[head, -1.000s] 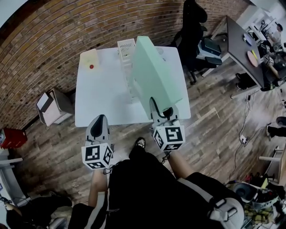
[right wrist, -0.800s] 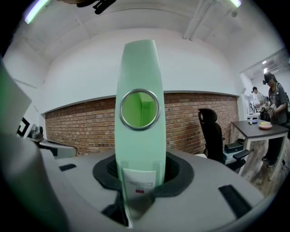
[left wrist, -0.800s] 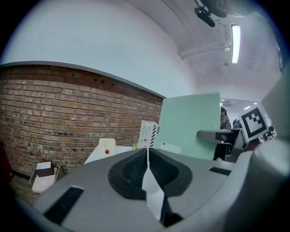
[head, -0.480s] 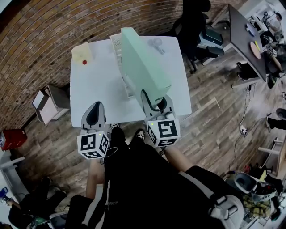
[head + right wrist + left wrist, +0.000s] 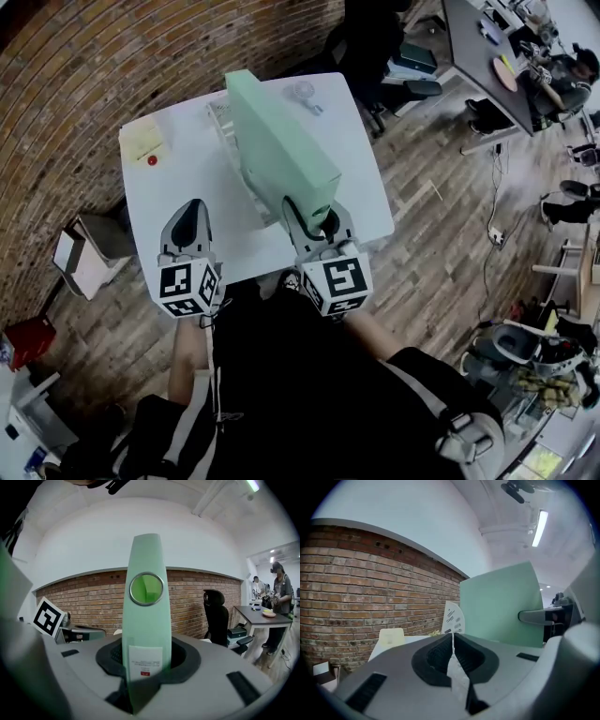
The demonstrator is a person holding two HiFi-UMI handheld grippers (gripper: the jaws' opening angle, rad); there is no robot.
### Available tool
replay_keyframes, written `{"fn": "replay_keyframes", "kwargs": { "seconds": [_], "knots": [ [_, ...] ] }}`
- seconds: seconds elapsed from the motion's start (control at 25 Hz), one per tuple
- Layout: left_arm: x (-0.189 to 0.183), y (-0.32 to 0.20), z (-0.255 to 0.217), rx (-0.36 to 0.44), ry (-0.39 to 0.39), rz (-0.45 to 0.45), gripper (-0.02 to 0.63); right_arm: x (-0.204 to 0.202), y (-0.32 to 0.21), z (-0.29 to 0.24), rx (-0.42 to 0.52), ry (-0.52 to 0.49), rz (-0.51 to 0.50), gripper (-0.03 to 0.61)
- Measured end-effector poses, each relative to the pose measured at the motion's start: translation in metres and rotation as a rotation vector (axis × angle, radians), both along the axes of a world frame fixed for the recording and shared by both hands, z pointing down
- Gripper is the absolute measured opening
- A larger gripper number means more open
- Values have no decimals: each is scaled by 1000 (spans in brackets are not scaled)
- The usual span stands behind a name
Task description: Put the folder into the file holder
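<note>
A tall pale-green folder (image 5: 277,150) stands upright above the white table (image 5: 361,192), its spine (image 5: 146,620) clamped between the jaws of my right gripper (image 5: 313,216), which is shut on its near end. The white mesh file holder (image 5: 222,124) stands on the table right beside the folder's left face and is mostly hidden by it; its end panel (image 5: 453,618) shows in the left gripper view. My left gripper (image 5: 193,221) hovers over the table's near left part, shut and holding nothing.
A yellow pad (image 5: 142,141) with a small red thing (image 5: 152,160) lies at the table's far left corner, a clear object (image 5: 302,91) at the far right. A black office chair (image 5: 375,42) and dark desk (image 5: 480,56) stand beyond. A box (image 5: 80,255) sits on the floor at left.
The folder has swung left, closer alongside the file holder. Both grippers have moved forward over the table's near edge as the person stepped closer.
</note>
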State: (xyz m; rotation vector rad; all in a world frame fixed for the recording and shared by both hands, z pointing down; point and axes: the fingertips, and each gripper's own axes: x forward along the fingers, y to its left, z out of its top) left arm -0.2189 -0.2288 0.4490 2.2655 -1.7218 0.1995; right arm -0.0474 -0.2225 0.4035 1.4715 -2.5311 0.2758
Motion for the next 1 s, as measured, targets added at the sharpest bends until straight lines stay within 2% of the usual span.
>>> {"fn": "replay_keyframes", "kwargs": {
  "seconds": [0.48, 0.68, 0.8, 0.88, 0.96, 1.0],
  "knots": [
    [0, -44, 33, -58, 26, 104, 31, -16, -28, 8, -13, 56, 63, 153],
    [2, -55, 39, -76, 38, 137, 31, -21, -32, 9, -35, 90, 40, 178],
    [6, -59, 42, -83, 46, 157, 31, -21, -36, 15, -106, 168, -6, 204],
    [10, -61, 44, -87, 53, 168, 31, -21, -38, 22, -188, 220, -49, 255],
    [15, -60, 46, -93, 60, 179, 31, -23, -39, 27, -262, 229, -101, 301],
    [17, -59, 46, -95, 63, 185, 31, -24, -39, 29, -289, 226, -130, 302]
  ]
}}
